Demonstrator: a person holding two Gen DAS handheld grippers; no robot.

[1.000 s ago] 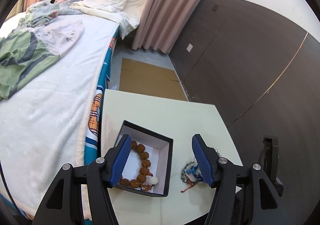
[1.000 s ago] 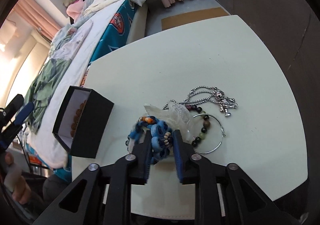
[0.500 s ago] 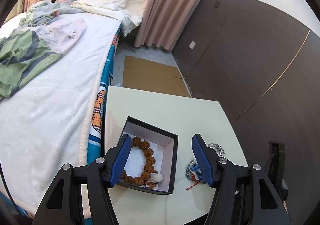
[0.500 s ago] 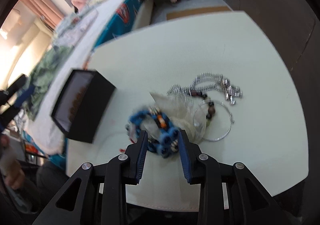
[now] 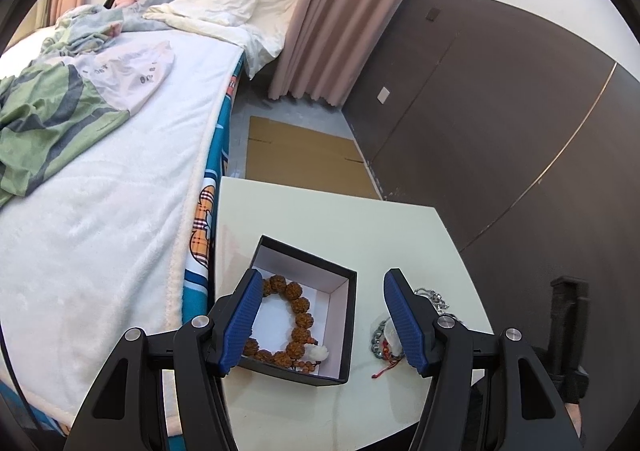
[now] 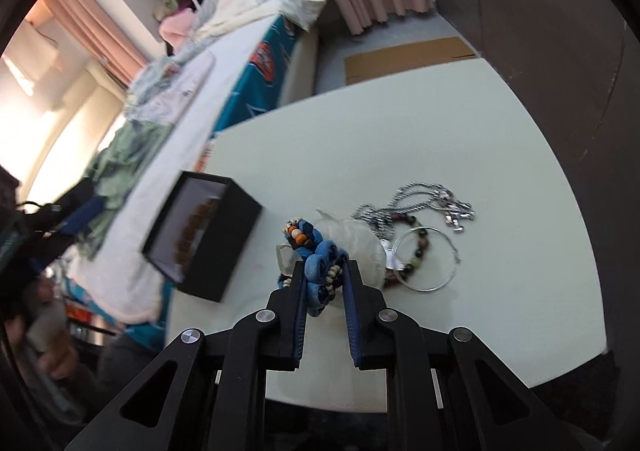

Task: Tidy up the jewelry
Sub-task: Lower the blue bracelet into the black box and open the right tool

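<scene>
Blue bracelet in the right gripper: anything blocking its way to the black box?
Nothing visible. The right gripper is shut on the blue bracelet, and bare table lies between it and the black box. The box is open-topped, holding only a brown bead bracelet.

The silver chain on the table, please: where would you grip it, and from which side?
Grip the silver chain at its bunched strands, left of the pendant, coming from above: it lies flat on the table, and the bunch gives the pads the most to pinch.

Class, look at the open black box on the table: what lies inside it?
Inside the black box lies a brown bead bracelet with a white piece. The left gripper's finger covers the bracelet's left part.
</scene>
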